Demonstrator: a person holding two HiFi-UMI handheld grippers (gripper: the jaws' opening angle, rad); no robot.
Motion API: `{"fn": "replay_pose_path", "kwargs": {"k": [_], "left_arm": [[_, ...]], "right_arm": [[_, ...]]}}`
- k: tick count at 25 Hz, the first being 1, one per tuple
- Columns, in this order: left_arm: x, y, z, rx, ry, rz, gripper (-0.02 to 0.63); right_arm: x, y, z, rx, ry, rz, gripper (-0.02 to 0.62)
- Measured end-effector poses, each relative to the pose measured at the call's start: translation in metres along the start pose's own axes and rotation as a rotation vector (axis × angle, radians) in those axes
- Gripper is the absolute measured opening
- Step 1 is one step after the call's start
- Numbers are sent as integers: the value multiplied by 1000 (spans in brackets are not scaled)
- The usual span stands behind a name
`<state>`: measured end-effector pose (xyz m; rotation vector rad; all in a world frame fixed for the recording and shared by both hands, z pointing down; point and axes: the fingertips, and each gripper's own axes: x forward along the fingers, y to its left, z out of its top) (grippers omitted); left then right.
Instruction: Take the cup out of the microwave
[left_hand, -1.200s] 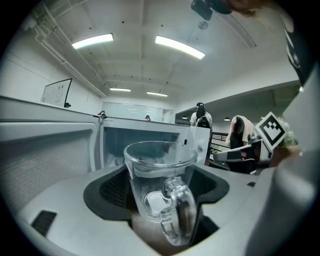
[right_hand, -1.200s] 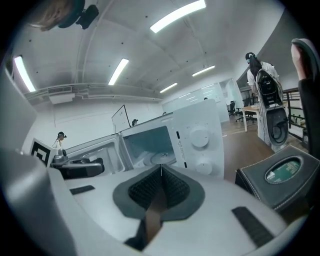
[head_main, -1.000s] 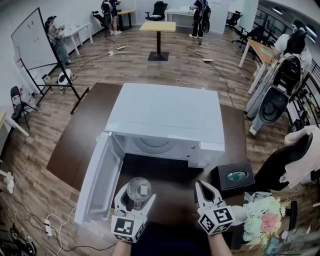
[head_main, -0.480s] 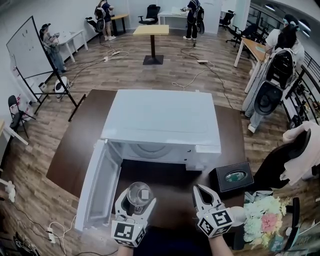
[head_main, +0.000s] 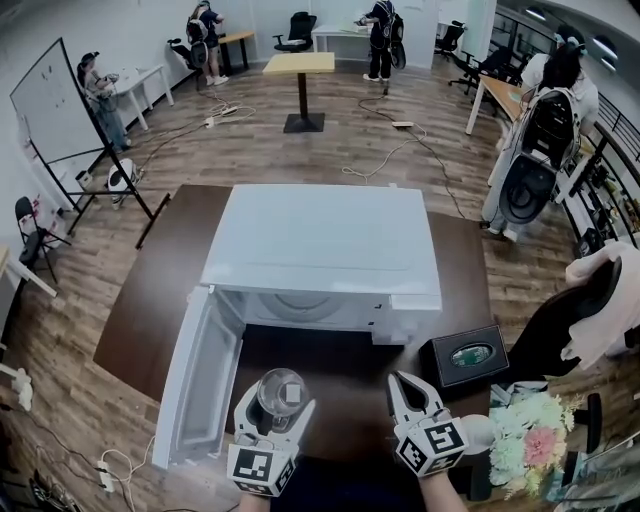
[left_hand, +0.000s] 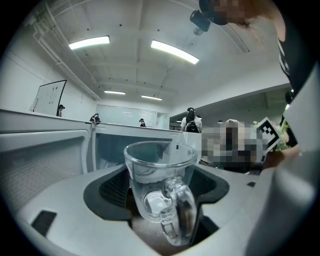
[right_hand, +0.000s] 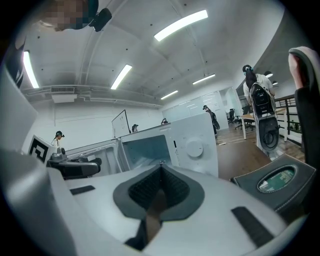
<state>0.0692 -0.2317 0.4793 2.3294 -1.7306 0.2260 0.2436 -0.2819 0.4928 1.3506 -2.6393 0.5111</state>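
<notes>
One cup (left_hand: 159, 185) sits pinched inside the left tool (head_main: 275, 398); right tool (head_main: 397, 382) pressed together, empty.

The left grey-and-white two-jaw gripper (head_main: 275, 402) is pointing forward and slightly downward. Its jaws are standing wide and pressing on the sides of a clear glass cup with a handle (left_hand: 159, 175), which is sitting upright between them. The right grey-and-white two-jaw gripper (head_main: 398, 382) is hovering alongside, apart from the left, with its jaws closed together on nothing. Both wrists are barely showing behind the marker cubes.
</notes>
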Motion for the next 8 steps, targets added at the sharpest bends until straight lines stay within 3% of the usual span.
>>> {"fn": "replay_pose_path", "kwargs": {"k": [8], "left_arm": [[7,-4,-4,-7,5,-9,365]], "right_arm": [[-2,-6,-4,7,9,-17,-6]]}}
